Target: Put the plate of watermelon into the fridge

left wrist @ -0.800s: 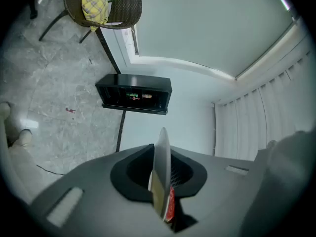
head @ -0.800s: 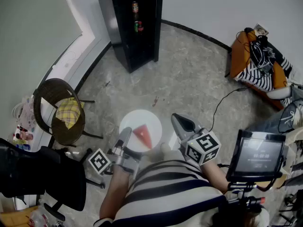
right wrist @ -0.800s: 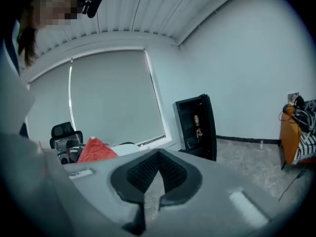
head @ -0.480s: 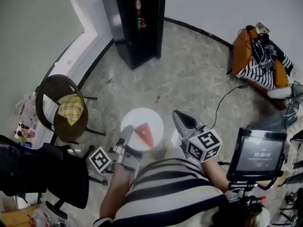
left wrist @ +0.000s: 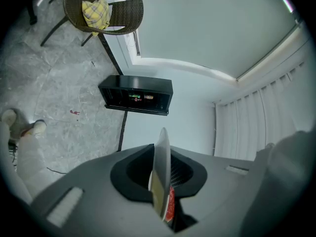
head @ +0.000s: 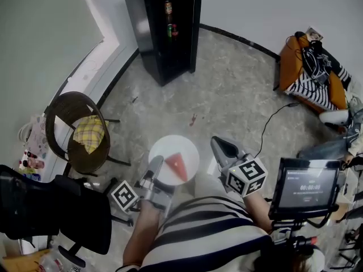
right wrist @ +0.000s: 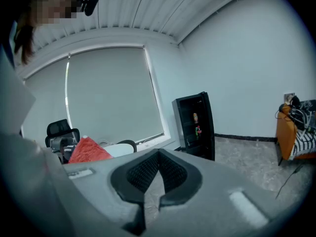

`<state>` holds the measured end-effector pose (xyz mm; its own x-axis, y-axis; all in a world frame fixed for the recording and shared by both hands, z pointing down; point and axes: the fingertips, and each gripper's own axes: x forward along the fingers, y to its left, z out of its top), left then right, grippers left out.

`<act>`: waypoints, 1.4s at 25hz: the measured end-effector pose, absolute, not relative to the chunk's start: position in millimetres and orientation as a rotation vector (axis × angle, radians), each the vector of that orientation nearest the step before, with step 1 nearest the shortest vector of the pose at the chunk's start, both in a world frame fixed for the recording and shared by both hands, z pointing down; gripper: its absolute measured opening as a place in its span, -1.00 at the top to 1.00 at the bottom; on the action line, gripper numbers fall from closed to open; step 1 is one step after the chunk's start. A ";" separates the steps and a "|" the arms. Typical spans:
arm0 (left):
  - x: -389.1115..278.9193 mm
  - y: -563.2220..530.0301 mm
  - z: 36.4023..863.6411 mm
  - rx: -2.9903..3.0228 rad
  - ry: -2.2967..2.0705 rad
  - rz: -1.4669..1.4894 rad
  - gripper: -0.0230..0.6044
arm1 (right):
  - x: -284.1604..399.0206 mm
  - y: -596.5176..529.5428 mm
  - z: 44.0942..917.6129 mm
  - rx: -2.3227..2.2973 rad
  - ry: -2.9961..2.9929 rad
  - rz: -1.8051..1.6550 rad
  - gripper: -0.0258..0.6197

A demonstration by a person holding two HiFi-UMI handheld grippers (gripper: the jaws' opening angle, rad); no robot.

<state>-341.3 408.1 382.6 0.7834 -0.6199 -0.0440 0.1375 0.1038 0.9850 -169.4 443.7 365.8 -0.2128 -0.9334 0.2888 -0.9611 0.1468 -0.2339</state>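
A white plate (head: pixel 173 158) carries a red watermelon wedge (head: pixel 177 166). My left gripper (head: pixel 153 171) is shut on the plate's near rim and holds it level above the floor. In the left gripper view the plate (left wrist: pixel 161 174) shows edge-on between the jaws, with the red watermelon (left wrist: pixel 171 207) beside it. My right gripper (head: pixel 222 149) hovers just right of the plate, shut with nothing in it. In the right gripper view the watermelon (right wrist: pixel 89 151) and the plate (right wrist: pixel 118 149) lie to the left. The black fridge (head: pixel 163 28) stands open ahead, with bottles on its shelves.
A wicker chair (head: pixel 78 134) with a yellow cloth stands at the left, a black office chair (head: pixel 45 211) nearer. An orange seat (head: pixel 309 75) piled with bags is at the far right. A cable (head: pixel 269 123) runs over the marble floor. A screen on a stand (head: pixel 306 188) is beside me.
The fridge, chair and floor have shifted slightly down and right in the head view as I move. The plate stays in my left gripper; both grippers keep their pose.
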 end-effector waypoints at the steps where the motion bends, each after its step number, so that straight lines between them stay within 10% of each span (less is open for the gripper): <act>1: -342.6 405.5 384.7 1.357 -0.434 -0.586 0.82 | -169.5 440.0 366.5 1.931 -2.323 0.575 0.93; 35: -227.1 183.6 375.2 1.415 -0.436 -0.629 0.82 | -67.1 233.2 365.5 1.992 -2.395 0.599 0.93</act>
